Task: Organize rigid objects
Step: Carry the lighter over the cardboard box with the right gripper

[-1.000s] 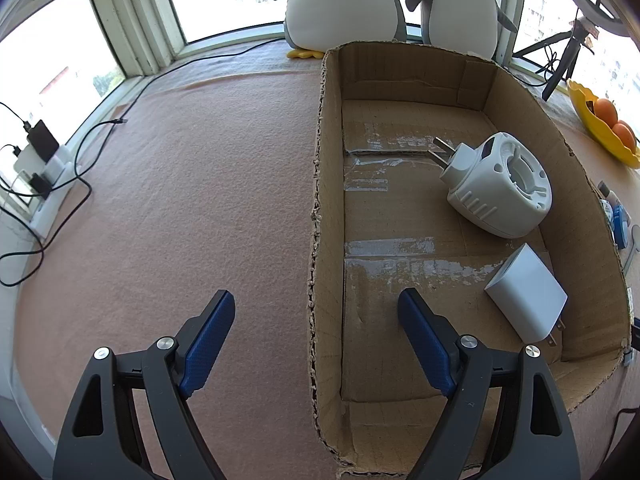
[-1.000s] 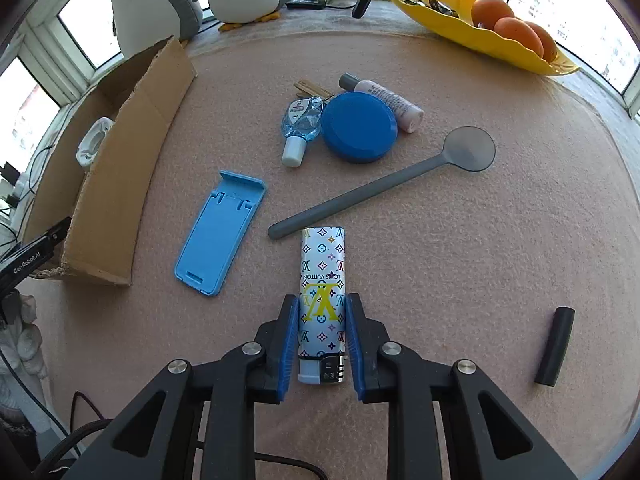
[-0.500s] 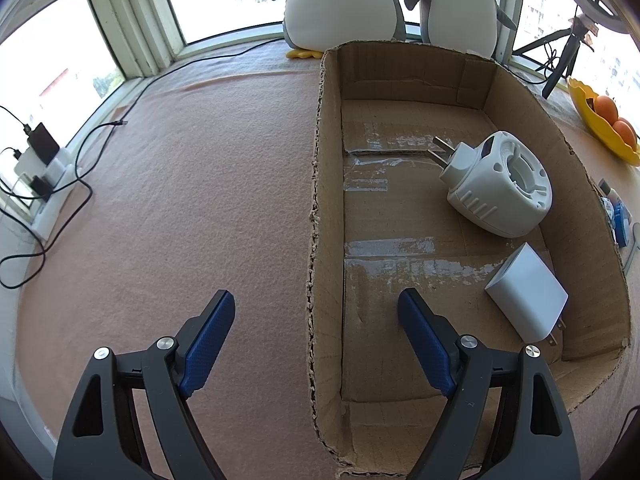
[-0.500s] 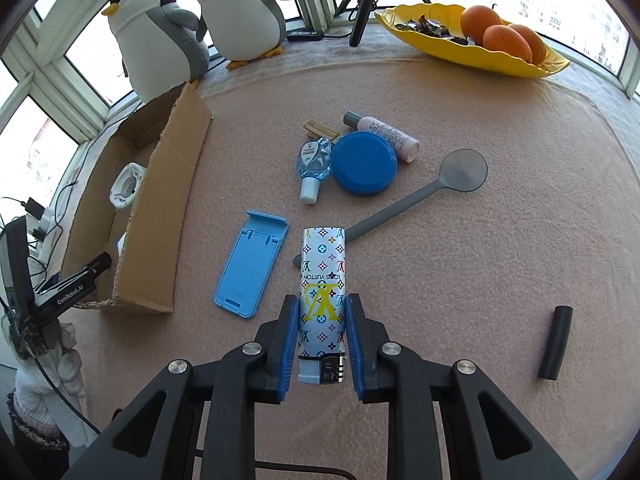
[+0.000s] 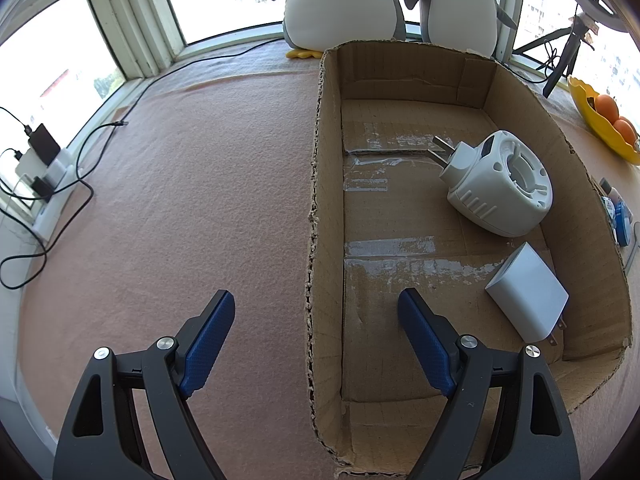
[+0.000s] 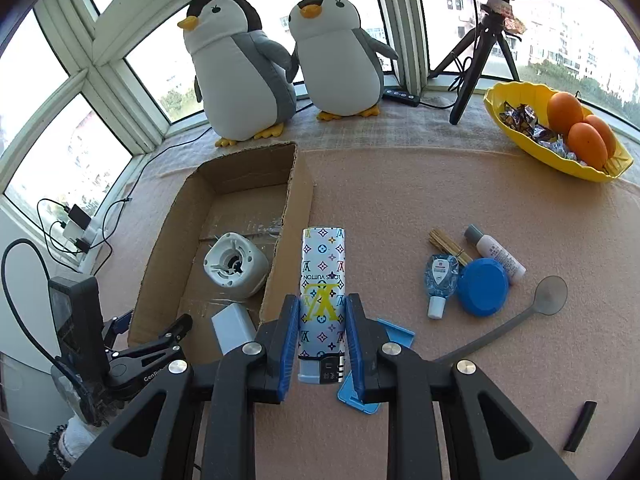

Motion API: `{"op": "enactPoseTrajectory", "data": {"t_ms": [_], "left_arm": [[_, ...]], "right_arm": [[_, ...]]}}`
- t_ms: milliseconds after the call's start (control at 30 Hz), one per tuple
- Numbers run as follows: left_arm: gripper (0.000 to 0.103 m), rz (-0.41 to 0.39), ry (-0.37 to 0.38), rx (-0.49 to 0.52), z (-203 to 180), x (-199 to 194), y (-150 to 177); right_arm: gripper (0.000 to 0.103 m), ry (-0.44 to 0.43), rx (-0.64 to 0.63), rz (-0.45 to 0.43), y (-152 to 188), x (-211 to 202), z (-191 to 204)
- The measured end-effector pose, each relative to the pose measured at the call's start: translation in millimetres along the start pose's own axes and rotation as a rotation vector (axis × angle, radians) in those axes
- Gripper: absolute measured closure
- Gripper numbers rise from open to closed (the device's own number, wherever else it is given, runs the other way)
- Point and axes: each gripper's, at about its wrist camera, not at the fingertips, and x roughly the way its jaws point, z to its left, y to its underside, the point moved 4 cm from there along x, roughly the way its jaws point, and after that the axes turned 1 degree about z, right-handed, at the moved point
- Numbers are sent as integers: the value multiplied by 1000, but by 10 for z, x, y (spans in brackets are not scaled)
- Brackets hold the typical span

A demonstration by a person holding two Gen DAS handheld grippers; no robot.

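Two plugs (image 5: 500, 184) are already lying in the box (image 5: 326, 200); the right gripper (image 6: 322, 340) is clamping a lighter (image 6: 322, 288), the left gripper (image 5: 316, 340) is gaping empty; several things are still waiting outside.

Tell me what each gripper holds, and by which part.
The right gripper clamps the white monogram-patterned lighter by its lower sides, near the black-and-blue cap end. The left gripper holds nothing.

white monogram-patterned lighter (image 6: 322, 280), blue lid (image 6: 483, 286), yellow bowl (image 6: 520, 142)
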Motion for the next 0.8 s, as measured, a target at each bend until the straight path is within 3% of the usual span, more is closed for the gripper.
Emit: {"op": "enactPoseTrajectory", "data": {"t_ms": [367,800], "left_arm": [[18,0,-1,0,1,-1,1],[18,1,-1,0,3,2,2]], "right_arm": [[82,-42,-40,35,-317,447,441],[82,-8,-66,46,-526,700,527]]}}
